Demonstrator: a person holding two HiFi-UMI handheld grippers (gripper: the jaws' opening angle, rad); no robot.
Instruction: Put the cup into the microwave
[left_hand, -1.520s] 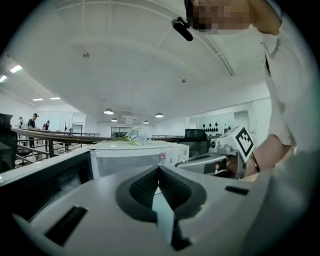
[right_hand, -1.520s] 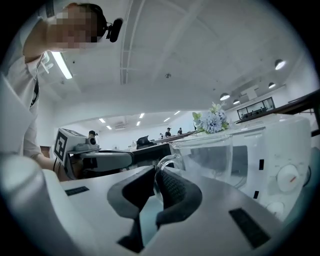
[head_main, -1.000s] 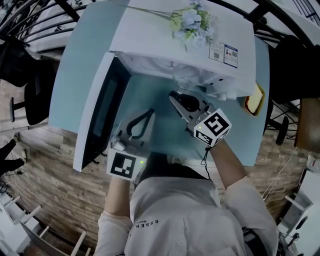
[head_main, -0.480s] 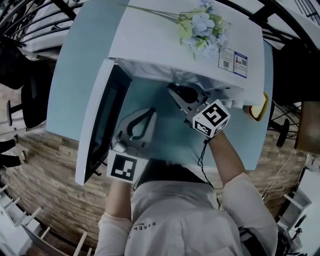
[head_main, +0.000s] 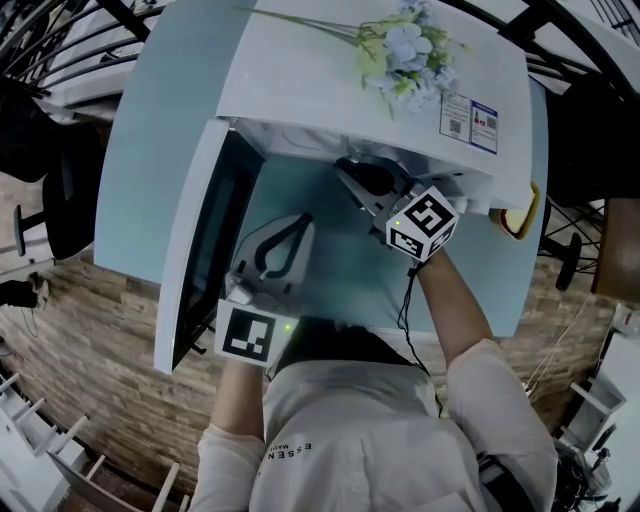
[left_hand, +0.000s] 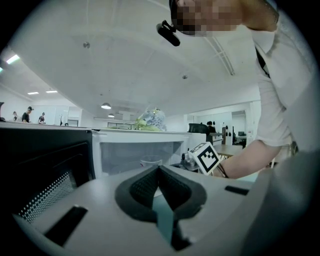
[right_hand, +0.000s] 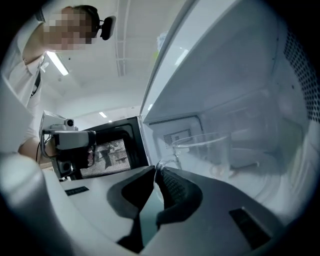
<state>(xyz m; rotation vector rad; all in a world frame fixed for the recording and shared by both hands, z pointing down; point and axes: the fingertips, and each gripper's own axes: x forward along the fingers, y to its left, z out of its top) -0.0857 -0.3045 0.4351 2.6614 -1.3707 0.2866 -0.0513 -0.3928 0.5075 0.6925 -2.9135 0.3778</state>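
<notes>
A clear glass cup (right_hand: 207, 150) with a handle stands inside the open white microwave (head_main: 330, 80), just above its floor. My right gripper (right_hand: 156, 170) reaches into the cavity and is shut on the cup's handle. In the head view the right gripper (head_main: 352, 172) has its tips under the microwave's top edge, and the cup is hidden there. My left gripper (head_main: 300, 222) is shut with nothing in it, held over the blue table in front of the microwave beside the open door (head_main: 195, 240). The left gripper view shows the cup (left_hand: 150, 162) faintly in the cavity.
A bunch of pale flowers (head_main: 405, 50) lies on top of the microwave, next to a printed label (head_main: 470, 118). A yellow object (head_main: 520, 215) sits at the table's right edge. The door swings out to the left. Dark chairs stand around the blue table (head_main: 330, 270).
The right gripper has moved a little farther into the microwave and lower, still holding the cup. The left gripper has barely shifted.
</notes>
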